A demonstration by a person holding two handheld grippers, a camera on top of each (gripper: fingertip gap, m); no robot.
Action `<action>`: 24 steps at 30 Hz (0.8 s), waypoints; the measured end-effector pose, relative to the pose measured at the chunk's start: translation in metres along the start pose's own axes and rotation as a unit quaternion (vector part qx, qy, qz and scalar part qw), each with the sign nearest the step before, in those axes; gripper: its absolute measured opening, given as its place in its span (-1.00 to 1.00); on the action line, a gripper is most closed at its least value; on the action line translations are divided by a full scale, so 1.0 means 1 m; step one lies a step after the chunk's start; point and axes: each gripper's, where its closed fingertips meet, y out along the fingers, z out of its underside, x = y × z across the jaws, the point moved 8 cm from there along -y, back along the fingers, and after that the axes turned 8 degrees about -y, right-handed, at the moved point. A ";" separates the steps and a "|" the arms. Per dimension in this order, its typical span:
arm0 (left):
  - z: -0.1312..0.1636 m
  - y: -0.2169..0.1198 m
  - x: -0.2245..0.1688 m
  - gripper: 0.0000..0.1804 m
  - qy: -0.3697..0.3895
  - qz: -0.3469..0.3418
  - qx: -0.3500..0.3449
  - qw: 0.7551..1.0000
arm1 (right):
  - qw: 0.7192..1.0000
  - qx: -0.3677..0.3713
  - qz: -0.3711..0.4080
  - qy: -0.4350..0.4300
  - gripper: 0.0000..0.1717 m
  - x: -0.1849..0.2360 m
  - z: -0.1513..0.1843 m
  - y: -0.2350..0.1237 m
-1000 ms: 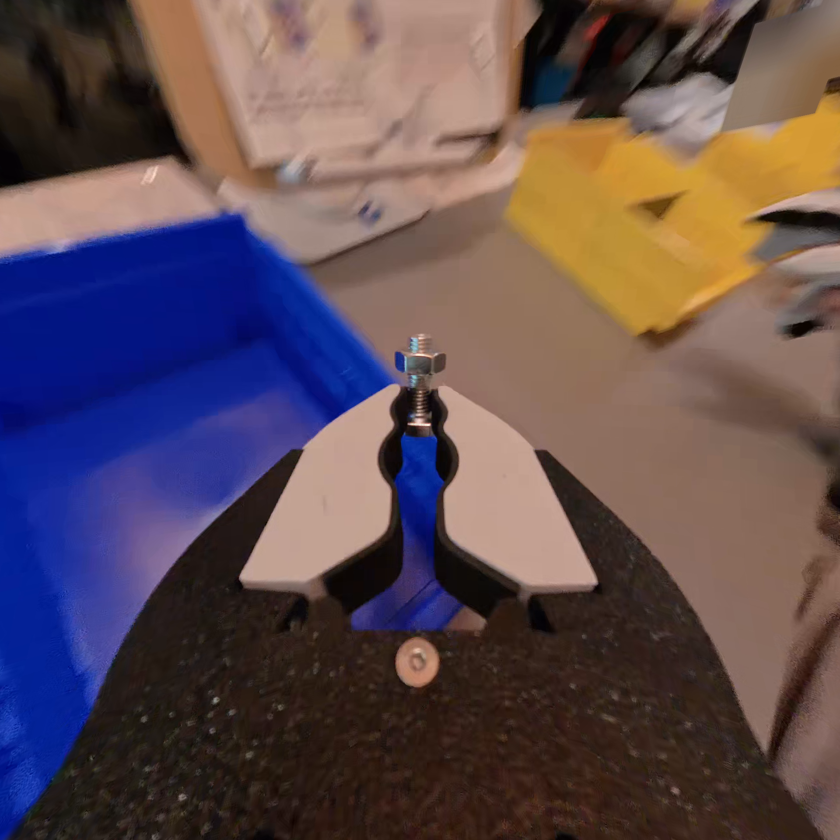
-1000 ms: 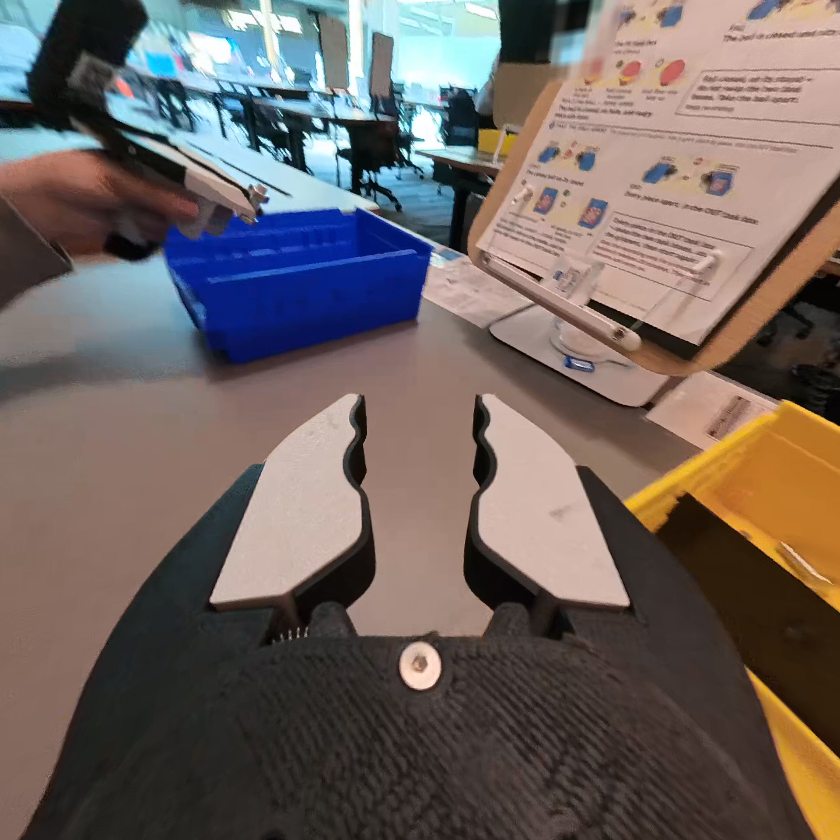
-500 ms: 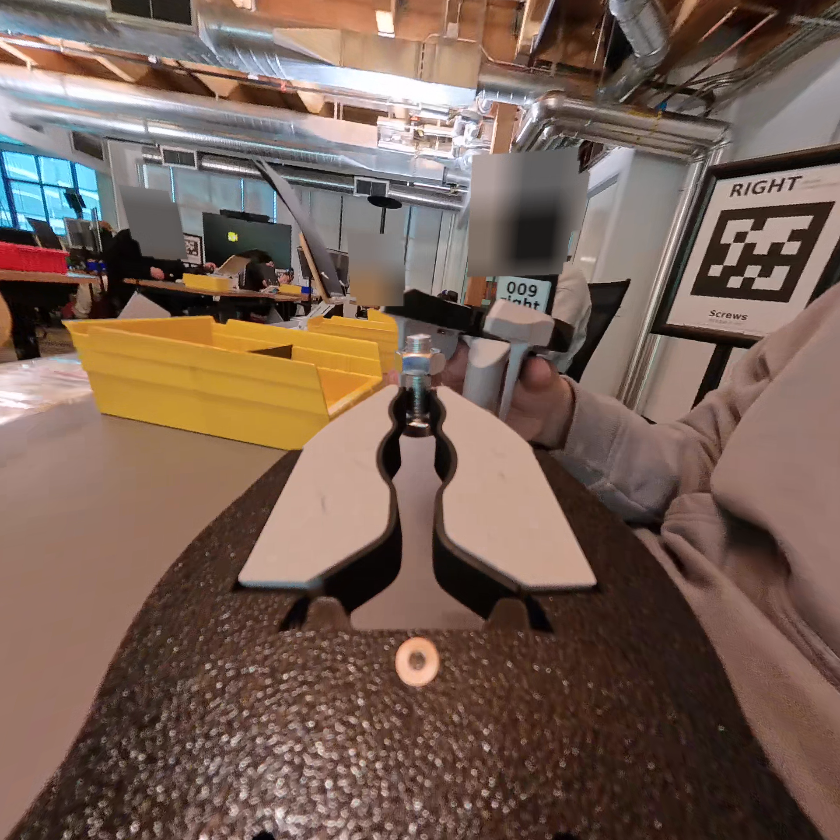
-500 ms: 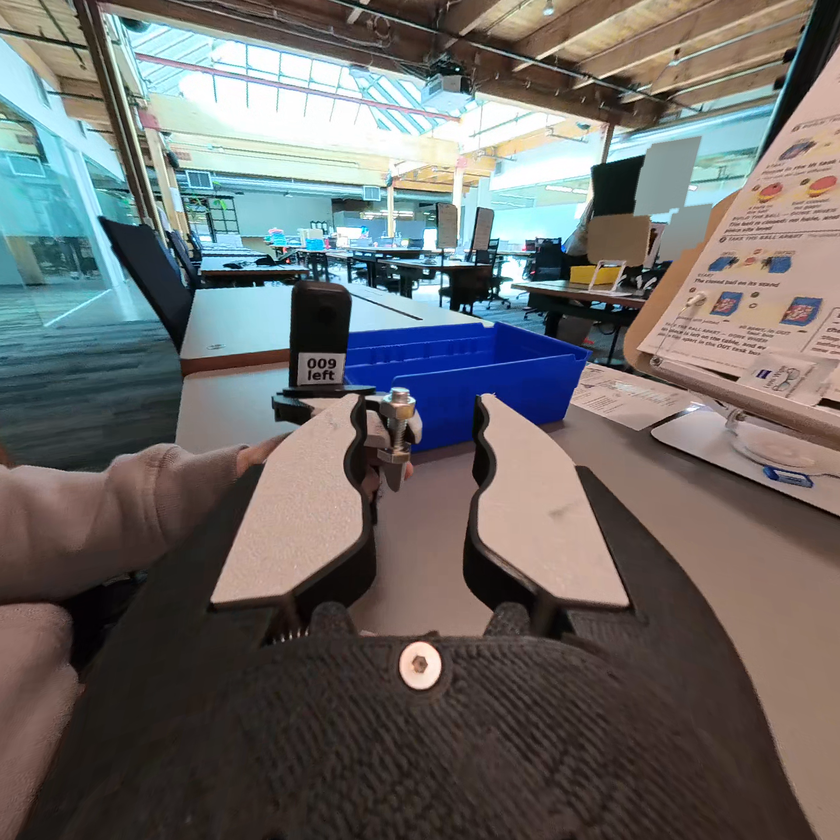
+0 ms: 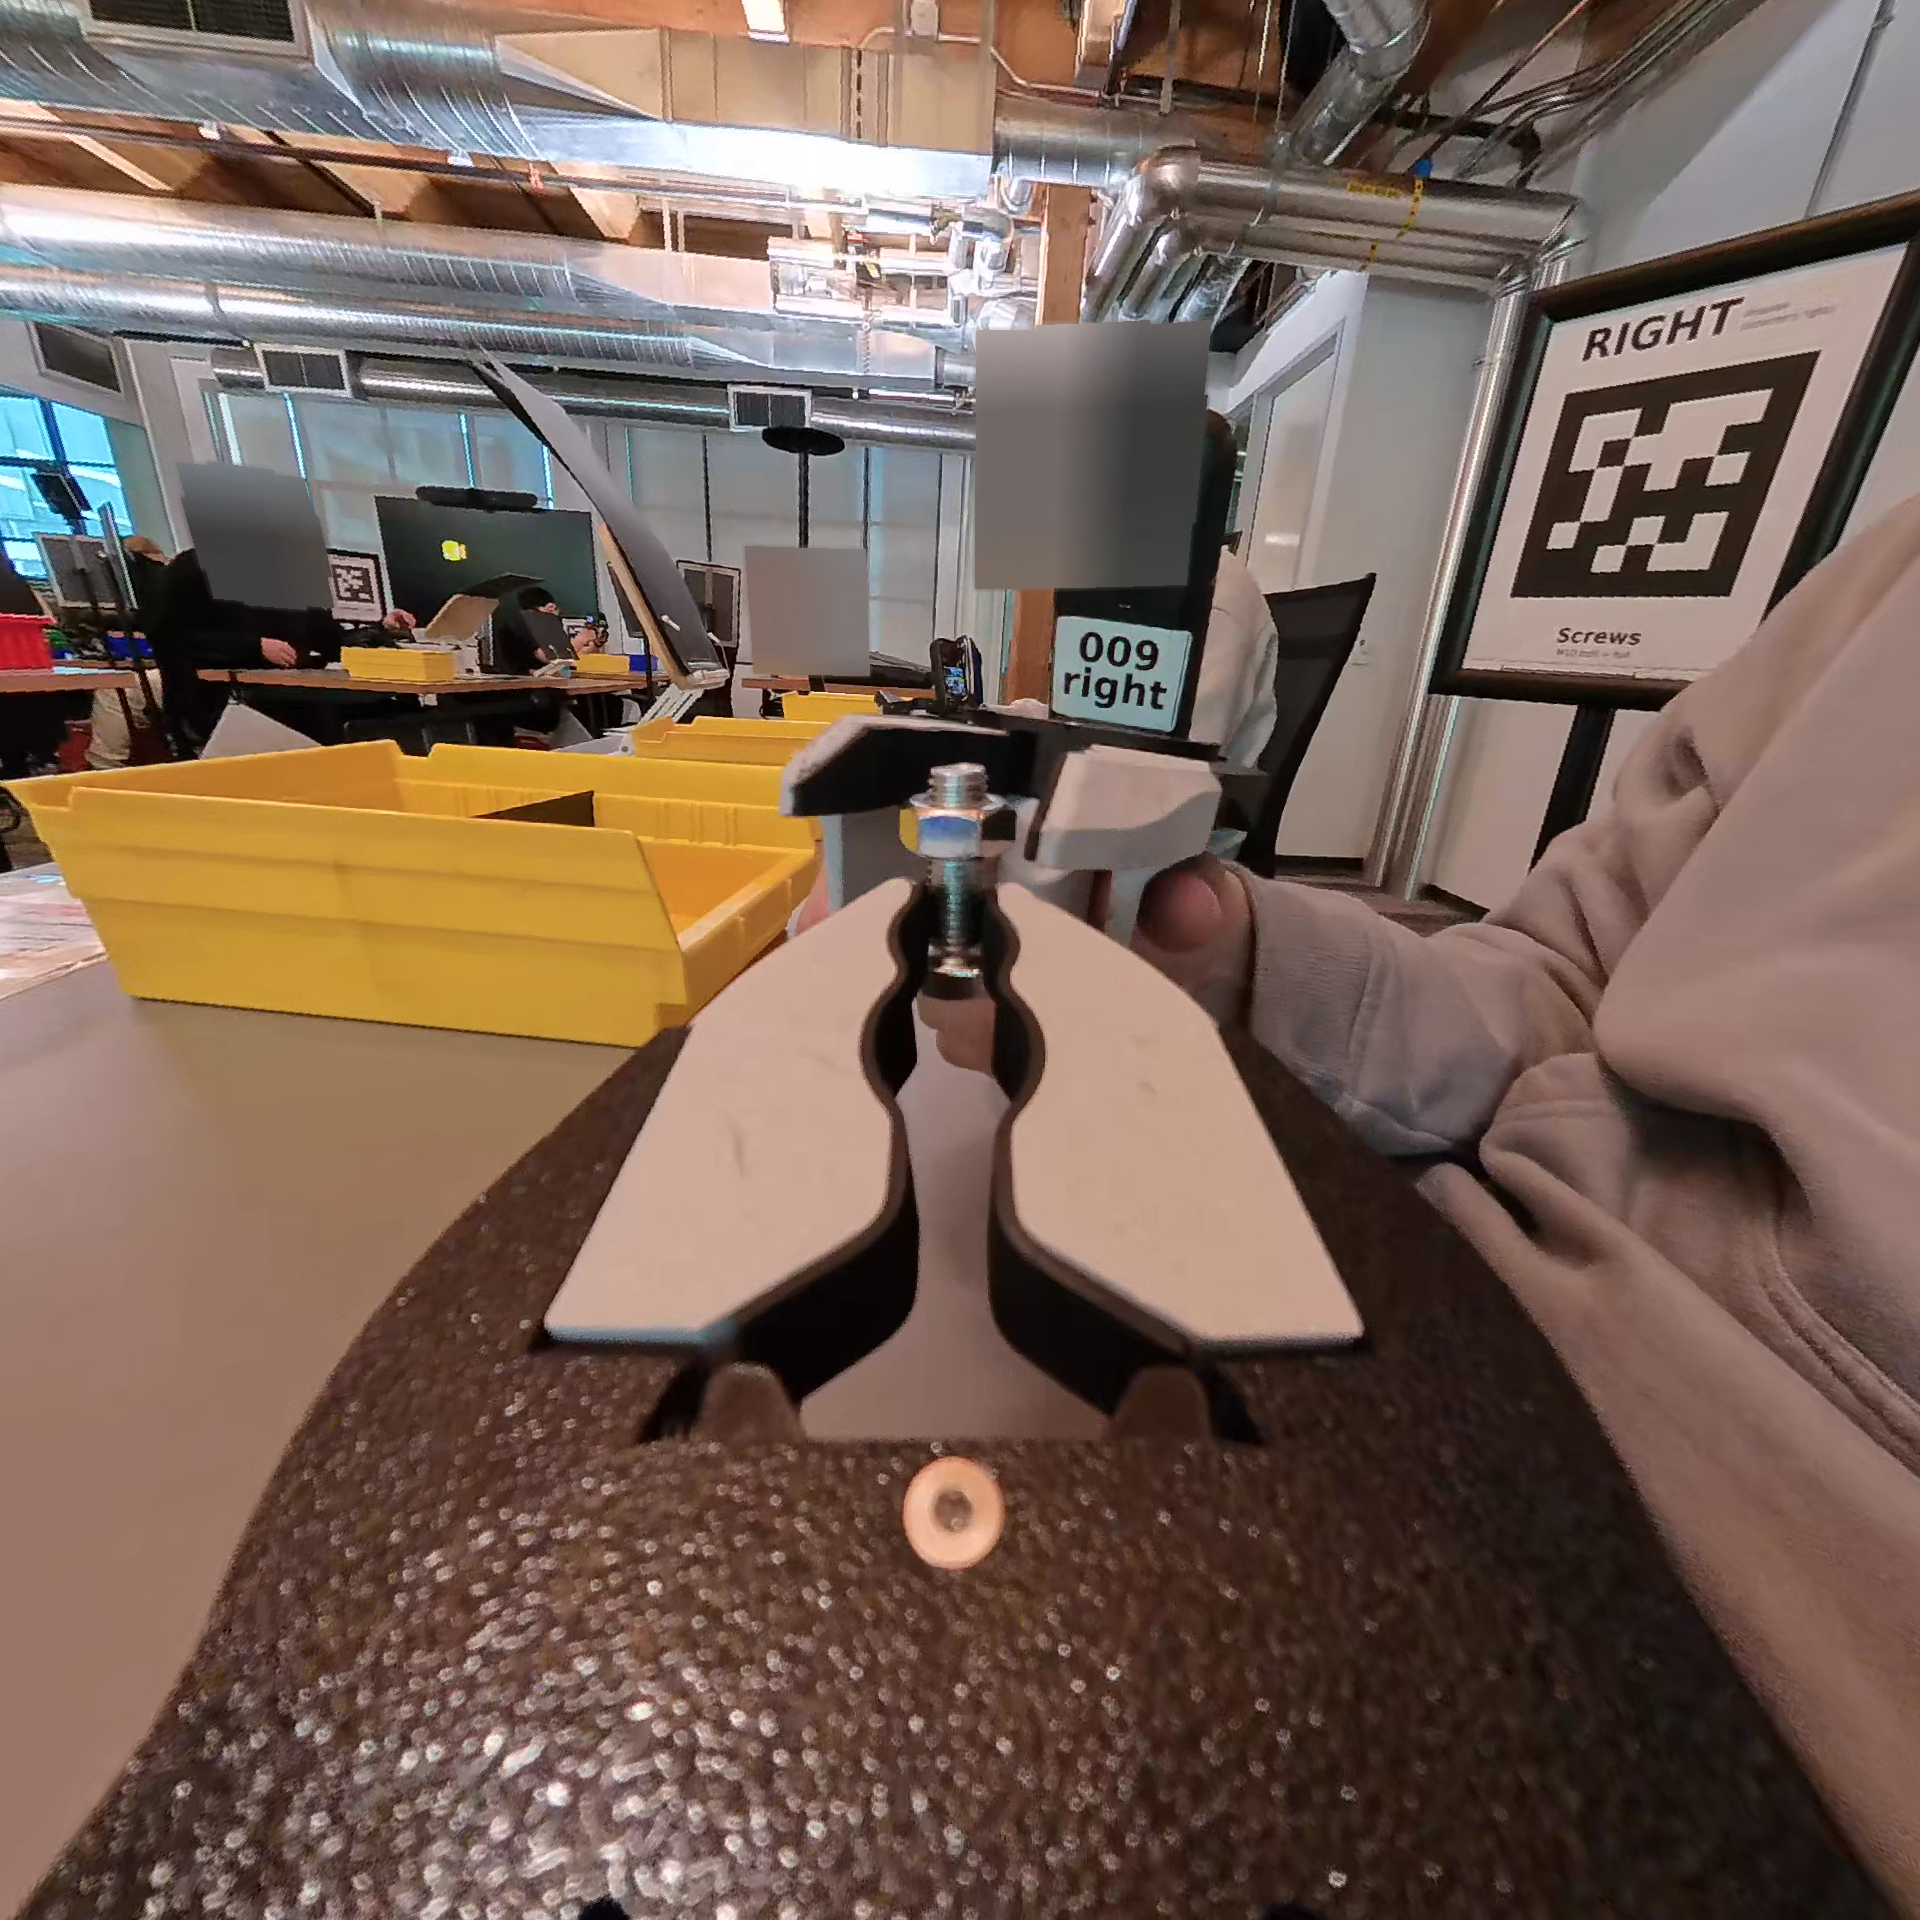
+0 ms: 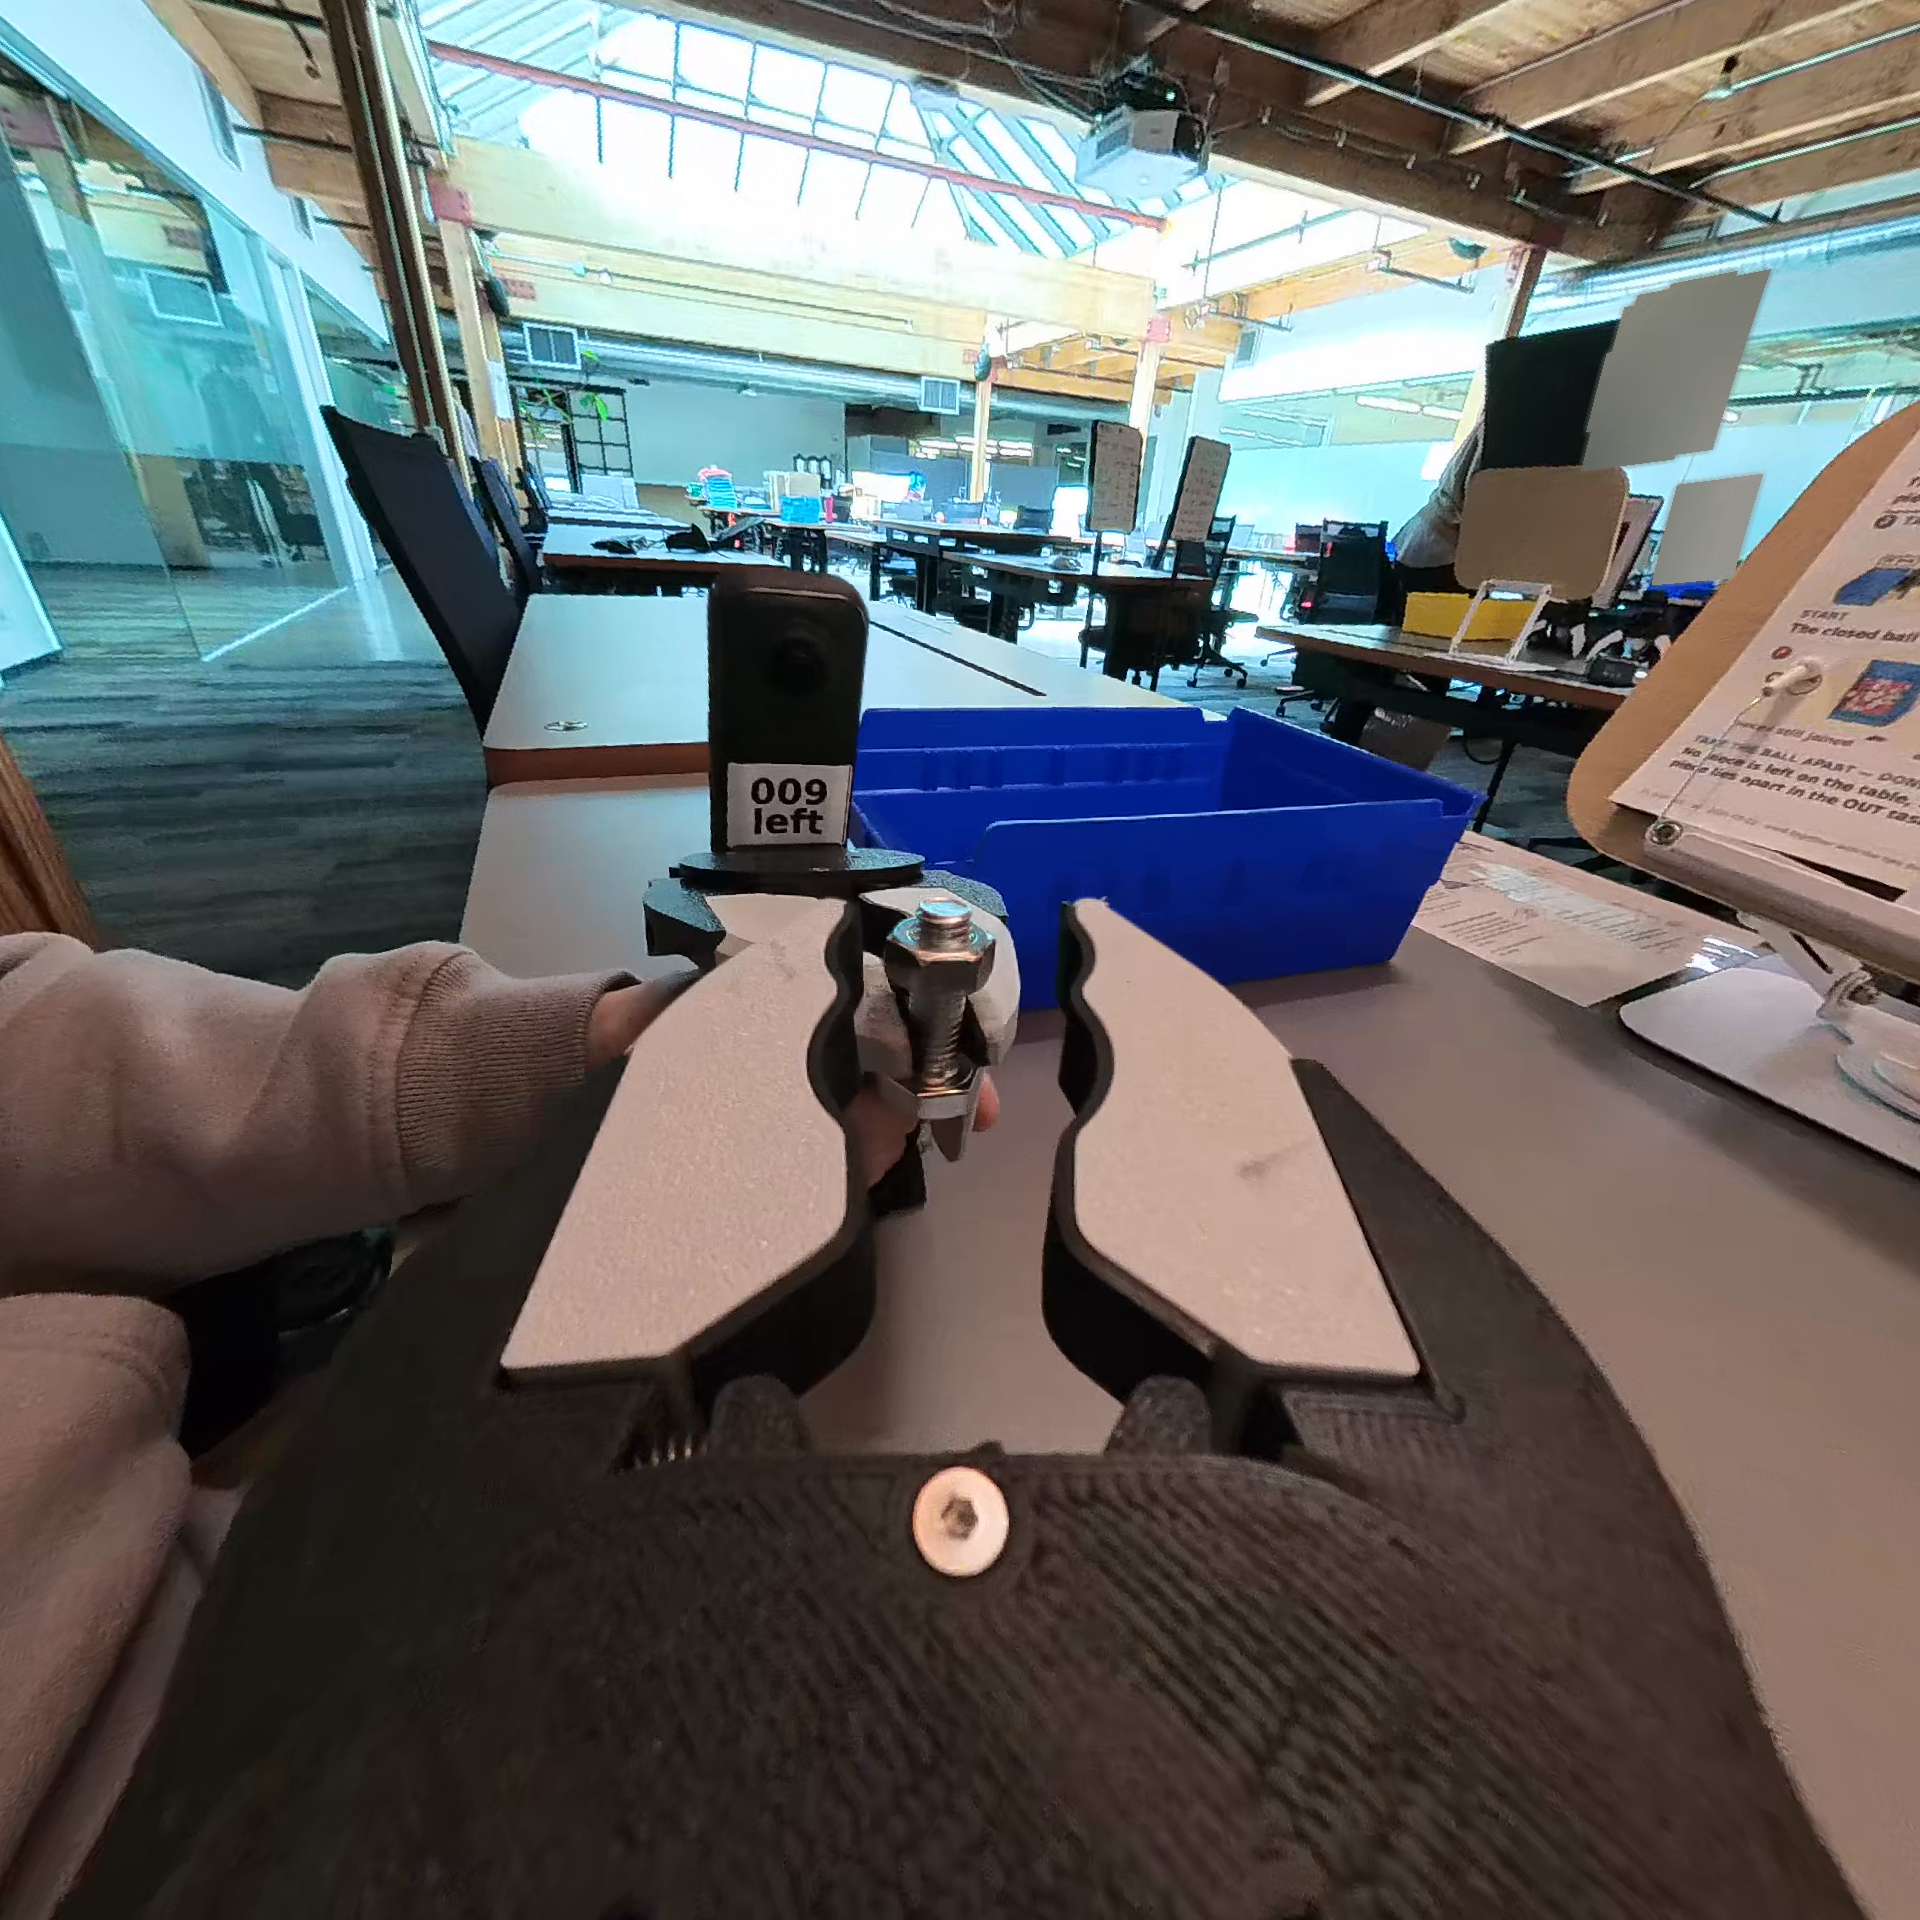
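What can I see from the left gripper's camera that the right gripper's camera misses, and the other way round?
Only the left wrist view shows the yellow bins and the framed black-and-white marker sign. Only the right wrist view shows the blue bin and the instruction board on a stand. Both show the grey table, the left gripper shut on an upright silver bolt with its nut near the top, and the right gripper open around that nut.

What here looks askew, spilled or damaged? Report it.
Nothing stands out. The left gripper clamps a bolt upright by its shank, nut near the top. The right gripper faces it, open. The yellow bin and blue bin sit level on the table.
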 end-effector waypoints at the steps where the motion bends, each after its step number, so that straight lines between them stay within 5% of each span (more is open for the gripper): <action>1: 0.000 0.000 0.000 -0.91 0.000 0.000 -0.002 1.000 | 1.000 -0.004 0.002 0.000 -0.61 0.000 0.000 0.000; 11: -0.008 -0.012 0.003 -0.91 0.003 -0.020 -0.046 0.999 | 0.995 -0.006 0.088 0.038 -0.60 -0.026 0.004 -0.016; 16: -0.006 -0.010 0.004 -0.91 0.009 -0.026 -0.034 0.999 | 0.999 -0.030 0.020 0.015 -0.55 -0.010 -0.007 -0.009; 21: -0.004 -0.007 0.002 -0.91 0.020 -0.024 -0.021 0.999 | 0.999 -0.005 0.045 -0.007 -0.60 -0.001 -0.002 0.005; 24: -0.006 -0.010 0.005 -0.90 0.012 -0.039 -0.031 0.999 | 0.998 -0.010 0.065 0.007 -0.46 -0.011 0.001 -0.002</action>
